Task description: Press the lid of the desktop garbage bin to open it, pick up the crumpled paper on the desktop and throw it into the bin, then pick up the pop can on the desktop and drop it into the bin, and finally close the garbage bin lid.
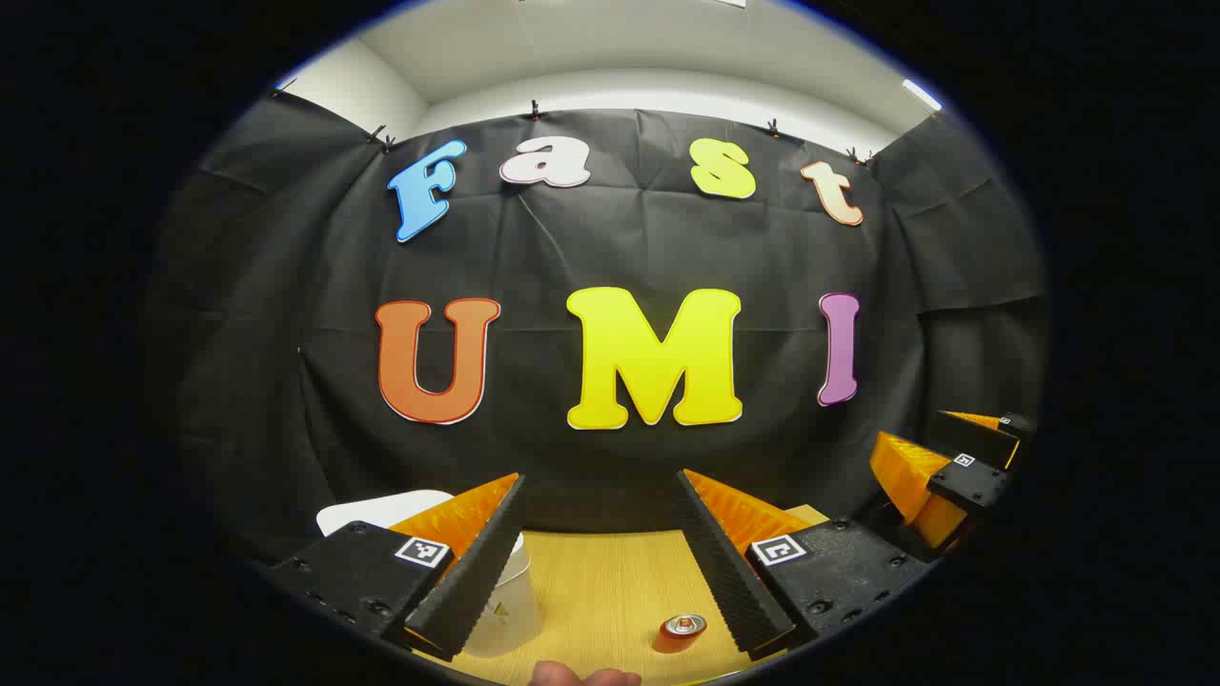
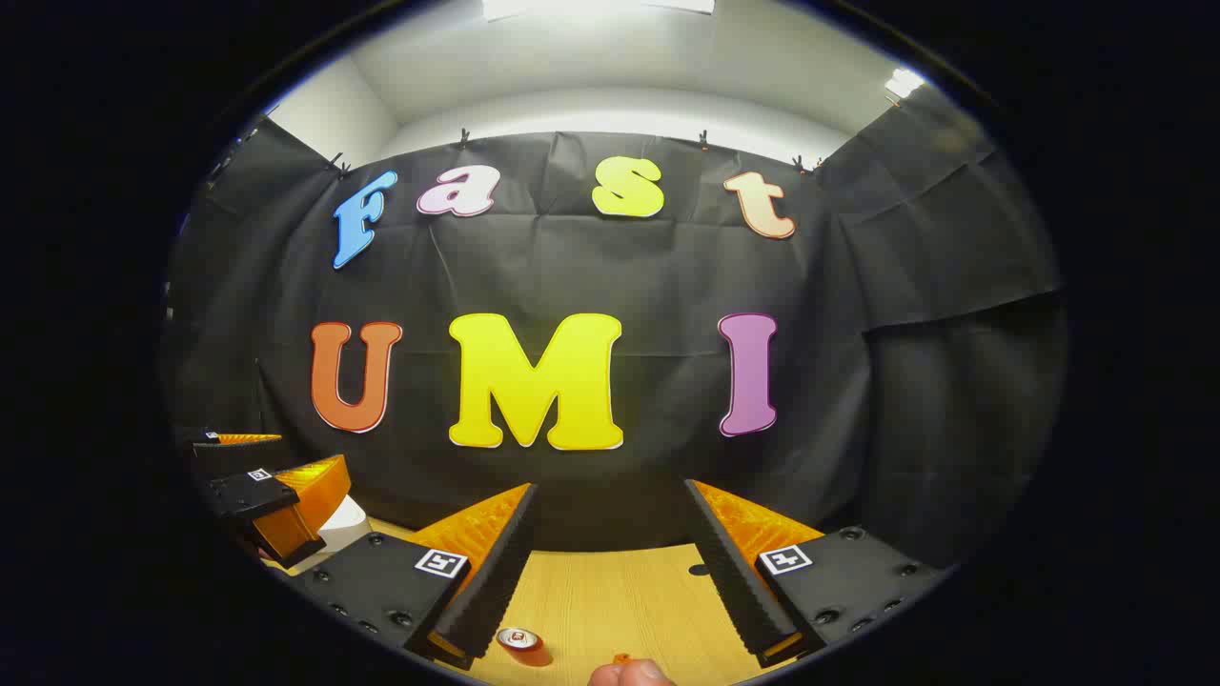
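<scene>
We see each gripper [image 1: 600, 553] [image 2: 605, 562] bearing black screwed finger mounts, ridged finger faces, and small square black-and-white tags.

The worktop [image 1: 610, 581] is a pale wood surface with a fine lengthwise grain, running back to the black cloth wall. In the left gripper view a white garbage bin [image 1: 505, 610] stands on it toward the left, its white lid [image 1: 381, 510] showing above and behind. To the right of the bin, apart from it with bare wood between, a pop can [image 1: 681, 632] stands upright near the front edge, its silver top facing up. In the right gripper view the can [image 2: 519, 640] sits near the front of the wood, the white bin [image 2: 343, 522] far to the left. A small dark spot [image 2: 699, 570] marks the surface farther back.
</scene>
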The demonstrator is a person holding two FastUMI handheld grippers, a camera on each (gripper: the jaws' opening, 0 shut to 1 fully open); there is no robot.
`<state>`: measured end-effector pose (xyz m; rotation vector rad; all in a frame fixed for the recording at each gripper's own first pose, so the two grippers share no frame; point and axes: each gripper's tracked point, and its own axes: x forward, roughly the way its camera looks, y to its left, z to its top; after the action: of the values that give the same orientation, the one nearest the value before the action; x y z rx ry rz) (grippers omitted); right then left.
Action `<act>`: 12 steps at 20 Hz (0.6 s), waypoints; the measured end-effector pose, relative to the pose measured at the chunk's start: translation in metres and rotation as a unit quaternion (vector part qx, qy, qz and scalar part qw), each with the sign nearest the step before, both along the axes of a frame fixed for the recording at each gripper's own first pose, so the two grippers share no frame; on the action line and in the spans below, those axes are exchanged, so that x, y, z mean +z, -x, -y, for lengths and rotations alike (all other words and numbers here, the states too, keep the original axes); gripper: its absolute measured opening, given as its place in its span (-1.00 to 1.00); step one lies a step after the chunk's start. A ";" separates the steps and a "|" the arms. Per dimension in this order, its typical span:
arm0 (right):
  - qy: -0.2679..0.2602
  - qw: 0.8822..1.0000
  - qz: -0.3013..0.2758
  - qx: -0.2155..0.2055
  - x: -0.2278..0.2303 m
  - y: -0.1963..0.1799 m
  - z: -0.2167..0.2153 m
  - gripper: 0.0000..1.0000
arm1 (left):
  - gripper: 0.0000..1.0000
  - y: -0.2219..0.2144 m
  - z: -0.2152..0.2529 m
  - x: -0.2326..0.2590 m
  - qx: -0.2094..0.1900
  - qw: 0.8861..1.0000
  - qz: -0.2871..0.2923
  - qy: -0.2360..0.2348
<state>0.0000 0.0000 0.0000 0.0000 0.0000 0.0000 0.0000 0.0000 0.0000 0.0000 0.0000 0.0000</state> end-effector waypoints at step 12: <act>-0.006 1.000 -0.008 -0.016 -0.008 -0.005 0.019 0.90 | 0.97 -0.004 -0.002 -0.002 0.016 1.000 -0.002 -0.007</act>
<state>0.0055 -0.0188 -0.0081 0.0117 0.0161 -0.0326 0.0042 0.0016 -0.0022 0.0137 0.0048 0.0315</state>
